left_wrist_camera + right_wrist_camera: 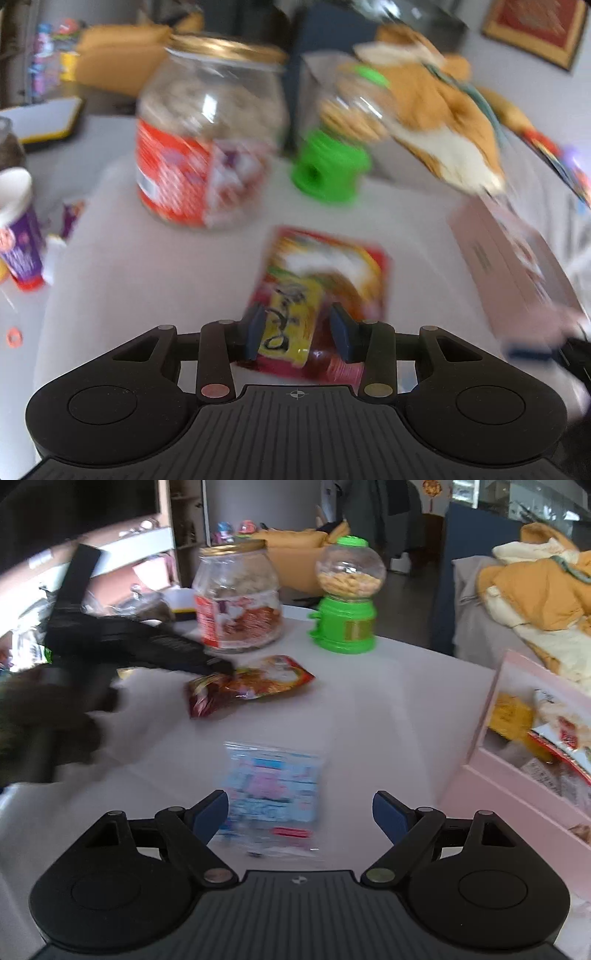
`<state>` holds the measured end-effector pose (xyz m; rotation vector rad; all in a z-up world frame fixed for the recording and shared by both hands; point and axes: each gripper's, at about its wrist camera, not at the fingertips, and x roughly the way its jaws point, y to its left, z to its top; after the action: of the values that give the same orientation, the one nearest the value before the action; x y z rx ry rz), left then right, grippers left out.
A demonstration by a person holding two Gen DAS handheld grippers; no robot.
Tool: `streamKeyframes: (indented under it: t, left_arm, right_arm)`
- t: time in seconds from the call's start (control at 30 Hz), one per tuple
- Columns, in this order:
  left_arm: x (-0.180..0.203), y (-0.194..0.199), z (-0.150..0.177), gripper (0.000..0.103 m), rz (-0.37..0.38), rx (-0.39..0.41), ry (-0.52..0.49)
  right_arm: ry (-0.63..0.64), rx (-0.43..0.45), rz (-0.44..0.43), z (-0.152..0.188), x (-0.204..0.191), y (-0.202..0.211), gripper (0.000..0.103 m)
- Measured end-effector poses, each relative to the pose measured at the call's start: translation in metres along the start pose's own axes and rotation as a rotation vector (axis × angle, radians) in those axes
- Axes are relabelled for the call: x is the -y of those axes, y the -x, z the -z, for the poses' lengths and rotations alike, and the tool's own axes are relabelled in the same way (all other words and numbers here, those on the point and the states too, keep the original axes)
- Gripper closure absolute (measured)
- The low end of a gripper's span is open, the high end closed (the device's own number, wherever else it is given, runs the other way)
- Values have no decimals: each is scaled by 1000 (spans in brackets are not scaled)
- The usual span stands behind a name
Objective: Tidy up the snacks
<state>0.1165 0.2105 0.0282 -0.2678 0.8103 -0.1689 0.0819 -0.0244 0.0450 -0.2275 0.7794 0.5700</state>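
Note:
A red and yellow snack packet (321,291) lies on the white table, its near end between the fingers of my left gripper (297,330), whose jaws are narrowed around it. The right wrist view shows the left gripper (221,668) at the packet (255,685). My right gripper (301,814) is open and empty just above a clear blue and pink snack bag (273,794). A pink box (524,738) with several snacks in it stands at the right, also in the left wrist view (517,273).
A large jar with a gold lid and red label (207,133) and a green candy dispenser (332,147) stand at the back of the table. A purple cup (20,229) stands at the left edge. Orange cloth (535,590) lies behind the box.

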Motion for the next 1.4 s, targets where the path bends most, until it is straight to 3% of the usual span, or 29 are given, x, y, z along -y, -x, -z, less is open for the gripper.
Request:
streamKeyframes:
  t: [0.1, 0.2, 0.33, 0.4, 0.6, 0.73, 0.8, 0.97, 1.07, 1.1, 1.17, 1.2, 1.27, 1.3, 1.33, 1.4]
  left_arm:
    - [10, 17, 11, 60, 53, -11, -16]
    - [6, 37, 14, 60, 22, 119, 76]
    - [-9, 78, 40, 60, -89, 366, 328]
    - [-13, 96, 58, 60, -97, 427, 375]
    - [-9, 119, 95, 60, -256, 356, 262]
    - [-15, 118, 120, 60, -265, 301, 291]
    - [-7, 114, 124, 60, -239, 277, 280]
    - [21, 100, 133, 60, -180, 306, 204]
    - [28, 88, 144, 60, -154, 302, 197]
    - [32, 87, 145, 60, -159, 290, 193]
    - [37, 88, 143, 61, -166, 284, 184]
    - [40, 89, 142, 61, -156, 281, 175]
    - [48, 88, 142, 60, -150, 267, 140]
    - [51, 86, 142, 60, -152, 260, 133]
    - [53, 84, 143, 60, -149, 251, 134]
    - [58, 80, 143, 61, -129, 237, 136]
  right_arm:
    - [-34, 4, -10, -6, 10, -2, 17]
    - [-83, 33, -30, -17, 15, -4, 17]
    - [-103, 46, -101, -36, -2, -23, 17]
    - [-90, 26, -116, -40, -17, -37, 17]
    - [-182, -5, -182, -58, -35, -78, 17]
    - [-318, 11, -225, -74, -32, -105, 0]
    - [-257, -6, -193, -82, -41, -113, 0]
    - [109, -96, -54, -85, -84, -123, 0]
    - [69, -104, -99, -88, -75, -124, 1]
    - [40, -87, -125, -87, -68, -122, 3]
    - [8, -53, -126, -81, -57, -111, 34]
    - [14, -47, -117, -80, -55, -105, 38]
    - [33, -28, -132, -79, -47, -84, 65]
    - [46, -12, -137, -79, -45, -73, 70]
    - [48, -1, -149, -77, -40, -61, 83]
    - [43, -4, -175, -71, -28, -41, 89]
